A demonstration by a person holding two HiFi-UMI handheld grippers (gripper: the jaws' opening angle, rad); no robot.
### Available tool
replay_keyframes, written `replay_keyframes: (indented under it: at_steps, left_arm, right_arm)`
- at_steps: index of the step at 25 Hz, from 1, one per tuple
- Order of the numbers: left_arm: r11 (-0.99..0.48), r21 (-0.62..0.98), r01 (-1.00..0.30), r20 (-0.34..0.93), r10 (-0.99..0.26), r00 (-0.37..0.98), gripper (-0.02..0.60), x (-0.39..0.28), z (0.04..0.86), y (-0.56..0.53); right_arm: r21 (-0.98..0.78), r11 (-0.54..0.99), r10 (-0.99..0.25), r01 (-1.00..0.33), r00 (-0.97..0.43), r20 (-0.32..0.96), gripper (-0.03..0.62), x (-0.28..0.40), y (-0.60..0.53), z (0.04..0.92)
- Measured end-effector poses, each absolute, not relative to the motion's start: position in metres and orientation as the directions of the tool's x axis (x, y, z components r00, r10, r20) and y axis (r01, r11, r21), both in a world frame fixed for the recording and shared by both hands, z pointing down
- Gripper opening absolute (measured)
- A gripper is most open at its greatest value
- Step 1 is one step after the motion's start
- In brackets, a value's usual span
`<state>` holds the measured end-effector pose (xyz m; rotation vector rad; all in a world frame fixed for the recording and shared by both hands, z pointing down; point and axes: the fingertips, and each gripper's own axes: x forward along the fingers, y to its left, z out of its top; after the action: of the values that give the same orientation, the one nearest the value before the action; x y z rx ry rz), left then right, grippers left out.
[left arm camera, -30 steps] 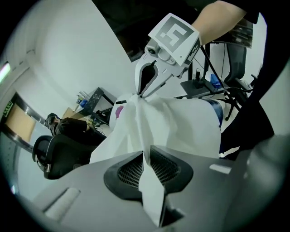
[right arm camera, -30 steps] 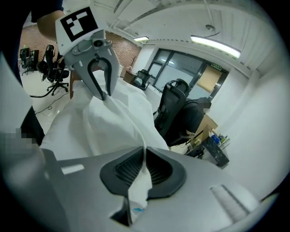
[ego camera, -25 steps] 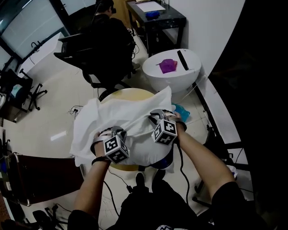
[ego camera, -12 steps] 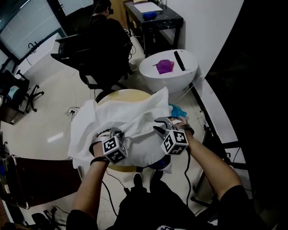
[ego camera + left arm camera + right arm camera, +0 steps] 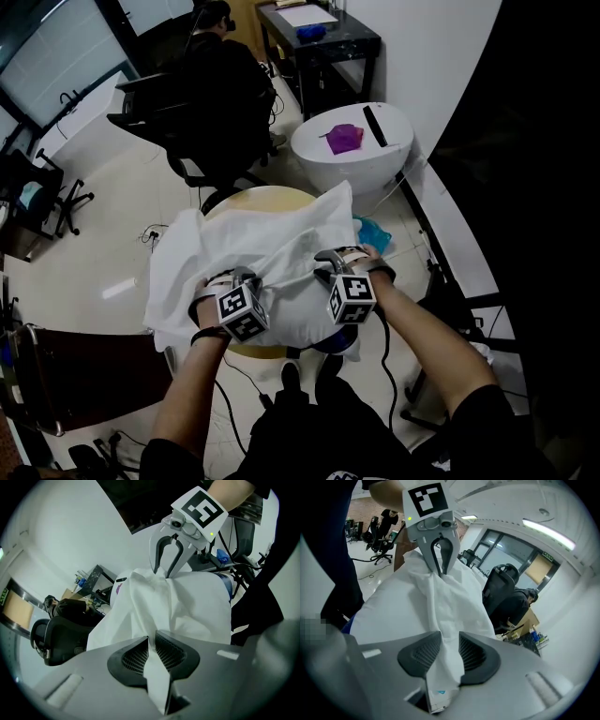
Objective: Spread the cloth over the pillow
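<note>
While the left gripper (image 5: 152, 643) is clenched on a fold of the white cloth (image 5: 180, 606), with the pads pinching it tight, the right gripper (image 5: 446, 649) has just been opening its jaws. They now stand apart with a strip of the same cloth lying loose between them. Whether that strip brushes one pad is hard to say. From the head view both grippers sit at the near edge of the pillow (image 5: 298, 317), a little apart, and a raised crease of cloth runs between them. The cloth covers most of the pillow's top and spills off its left side in a loose heap, while the pillow's near right end shows bare. The pillow lies on a round table (image 5: 261, 194) with a pale yellow top. A crumpled blue thing (image 5: 376, 232) lies just beside the pillow on the right. Farther off stands a white round table (image 5: 330, 159) bearing a purple rag (image 5: 342, 138), and a person sits in a black office chair (image 5: 178, 112).
</note>
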<state>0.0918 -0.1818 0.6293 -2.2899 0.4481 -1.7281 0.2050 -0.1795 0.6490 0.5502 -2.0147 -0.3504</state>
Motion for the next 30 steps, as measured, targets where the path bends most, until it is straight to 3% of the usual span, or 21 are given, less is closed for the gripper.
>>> replay_keyframes:
  at_steps: [4,11,15,22,30]
  left_arm:
    - [-0.925,-0.366,-0.103,0.888,-0.38,0.257,0.04,0.092,0.63,-0.181]
    - [-0.929,-0.356,-0.102,0.893,-0.371,0.254,0.04,0.093,0.631,-0.179]
    - [-0.926,-0.363,-0.105,0.891,-0.378,0.254,0.039,0.094,0.631,-0.18]
    - [-0.926,-0.368,-0.091,0.888,-0.378,0.263,0.038,0.095,0.627,-0.179]
    - [-0.951,-0.305,-0.042,0.843,-0.29,0.453,0.039,0.13,0.584,-0.132]
  right_arm:
    - [0.46,0.846,-0.533,-0.269,-0.446,0.719,0.135,0.202,-0.186,0.63]
    - [0.417,0.889,-0.457,-0.192,-0.443,0.771,0.137,0.186,-0.176,0.65]
    - [0.399,0.892,-0.451,-0.212,-0.43,0.782,0.137,0.185,-0.182,0.655]
    - [0.438,0.863,-0.506,-0.253,-0.438,0.743,0.033,0.195,-0.179,0.64]
    - [0.475,0.799,-0.6,-0.369,-0.436,0.671,0.028,0.229,-0.142,0.579]
